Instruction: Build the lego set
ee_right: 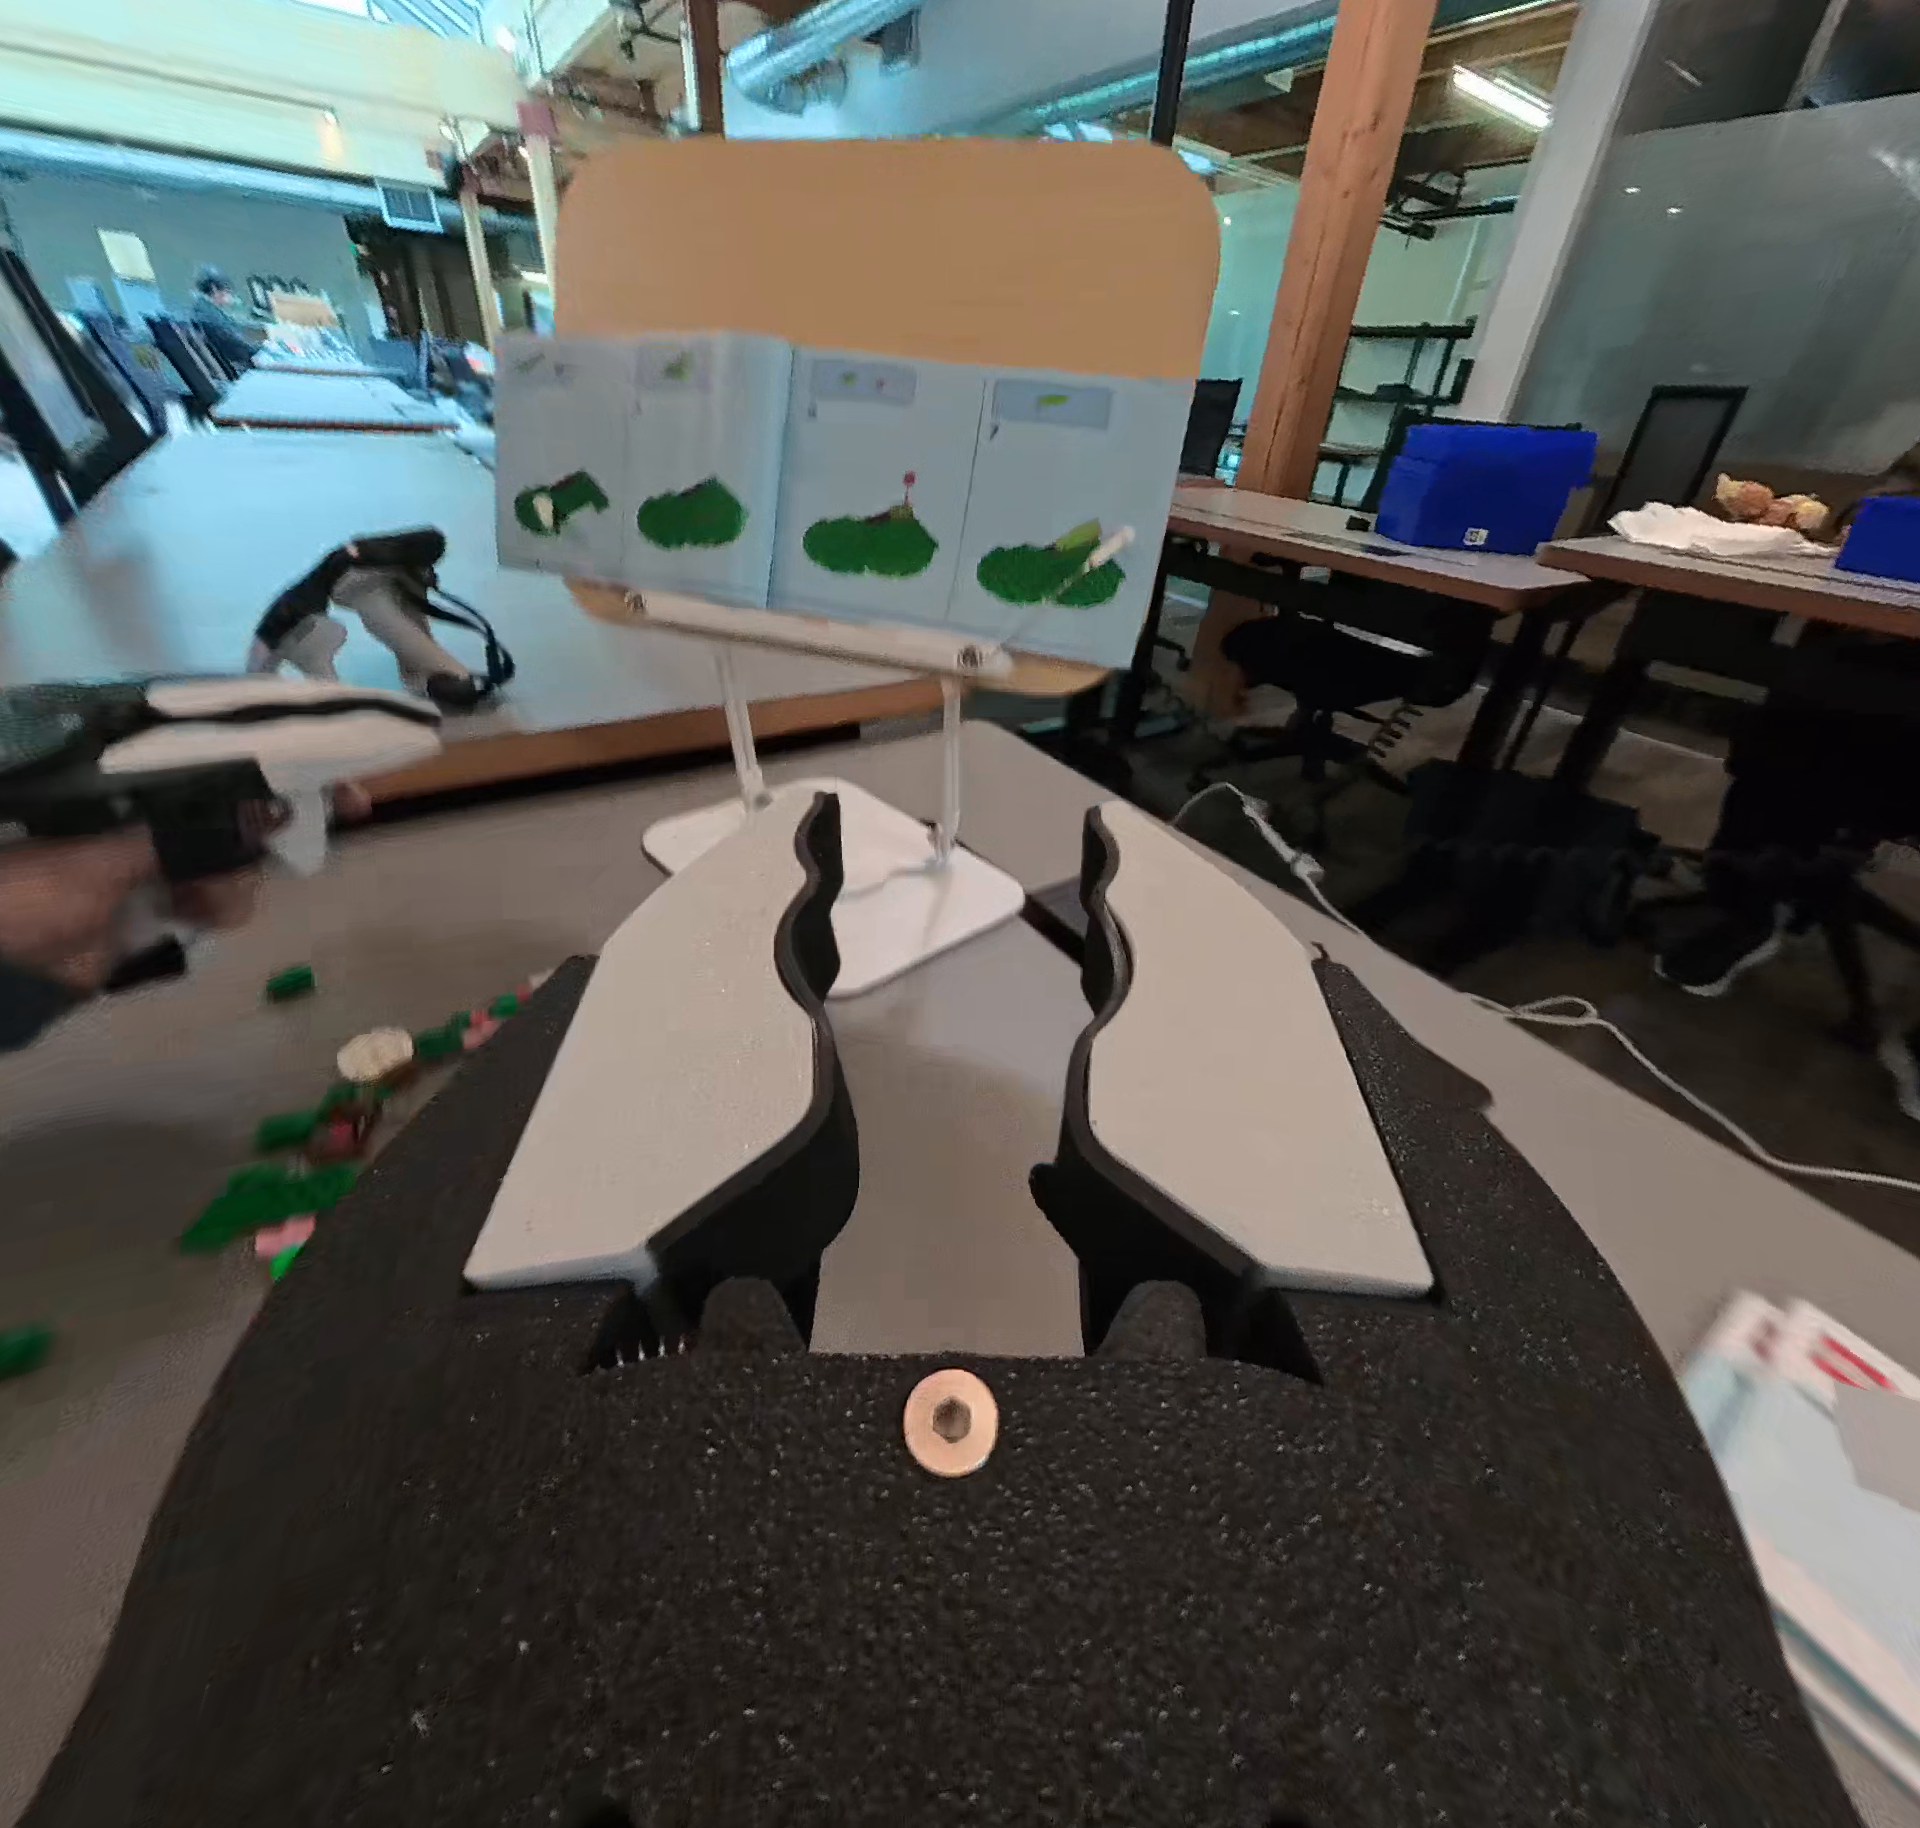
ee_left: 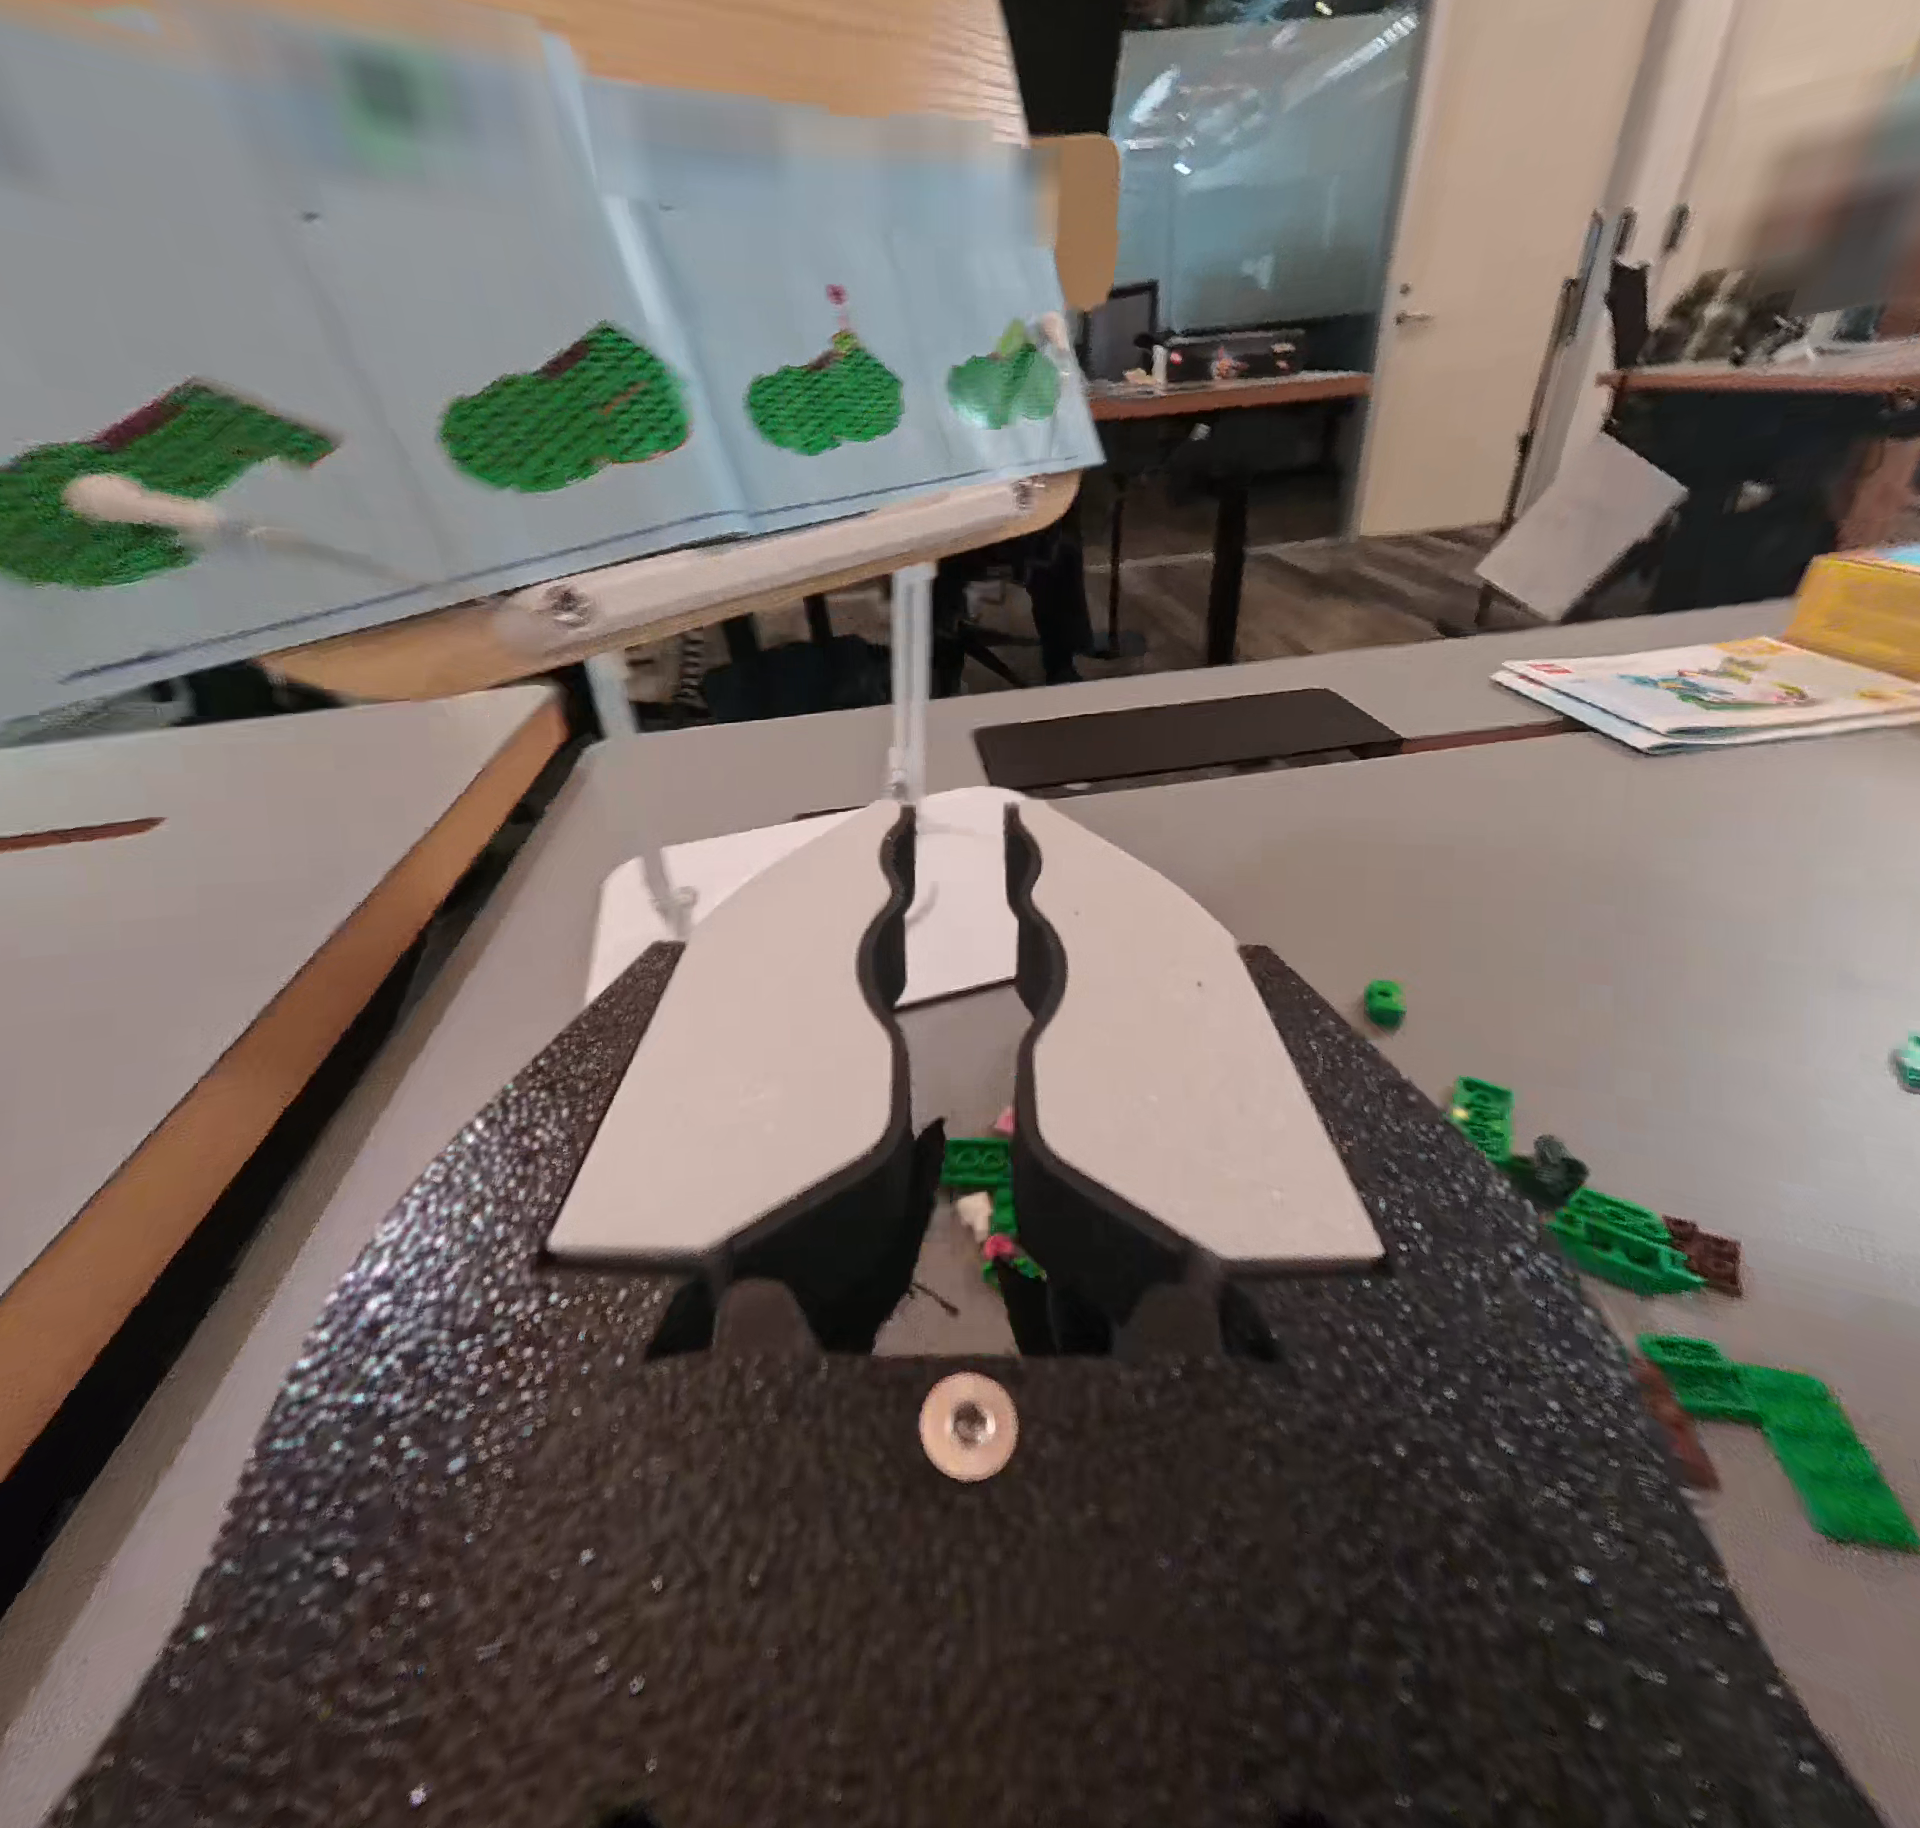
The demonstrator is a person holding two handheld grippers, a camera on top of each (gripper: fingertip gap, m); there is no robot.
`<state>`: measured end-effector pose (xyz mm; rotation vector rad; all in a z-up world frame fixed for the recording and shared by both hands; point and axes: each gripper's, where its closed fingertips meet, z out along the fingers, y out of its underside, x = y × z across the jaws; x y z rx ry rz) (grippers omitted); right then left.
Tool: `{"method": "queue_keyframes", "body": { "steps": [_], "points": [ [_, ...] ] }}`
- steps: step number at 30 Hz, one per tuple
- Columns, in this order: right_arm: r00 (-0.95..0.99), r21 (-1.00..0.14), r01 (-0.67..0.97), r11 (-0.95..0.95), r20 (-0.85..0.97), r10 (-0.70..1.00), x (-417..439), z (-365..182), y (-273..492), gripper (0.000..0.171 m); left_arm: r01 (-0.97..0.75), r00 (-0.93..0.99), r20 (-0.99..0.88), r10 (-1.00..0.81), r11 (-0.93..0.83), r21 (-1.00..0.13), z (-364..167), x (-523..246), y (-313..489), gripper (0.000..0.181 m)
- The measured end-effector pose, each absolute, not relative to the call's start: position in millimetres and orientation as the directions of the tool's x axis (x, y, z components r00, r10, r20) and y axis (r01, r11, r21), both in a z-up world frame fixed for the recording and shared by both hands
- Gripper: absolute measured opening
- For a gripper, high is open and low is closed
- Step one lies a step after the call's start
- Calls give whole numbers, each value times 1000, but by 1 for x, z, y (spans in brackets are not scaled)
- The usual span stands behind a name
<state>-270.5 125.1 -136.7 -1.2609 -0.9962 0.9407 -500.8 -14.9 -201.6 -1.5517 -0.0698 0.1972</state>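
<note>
Seemingly between steps, both the left gripper, narrowly parted, and the right gripper, wide, hold nothing; next comes picking a brick beside them.

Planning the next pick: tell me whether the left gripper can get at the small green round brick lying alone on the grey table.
Probably yes. The left gripper is open and empty, and the small green round brick lies alone on bare grey table to its right, nothing between.

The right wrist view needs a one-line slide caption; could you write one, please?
Right gripper, jaws open and empty, faces the instruction booklet on its stand, loose green bricks lying left.
</note>
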Motion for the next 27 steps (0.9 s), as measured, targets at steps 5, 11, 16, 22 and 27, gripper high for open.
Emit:
{"method": "queue_keyframes", "body": {
  "steps": [5, 11, 16, 22, 27],
  "points": [
    [478, -987, 76, 145, 163, 863, -195, -185, 124, 44, -70, 962, -36, 269, 118, -991, -207, -522, -43, 15],
    [646, -992, 42, 123, 120, 754, -120, -216, 136, 42, -56, 972, -15, 236, 169, -984, -216, -519, -48, 16],
    [634, -990, 86, 108, 138, 761, -97, -236, 141, 41, 0, 981, 35, 189, 182, -983, -221, -518, -48, 17],
    [677, -995, 25, 101, 91, 730, -78, -243, 151, 42, 3, 988, 30, 151, 175, -985, -221, -508, -45, 17],
    [723, -997, 13, 75, 61, 688, -66, -247, 160, 45, -42, 988, -20, 150, 144, -989, -228, -503, -38, 17]
  ]
}}
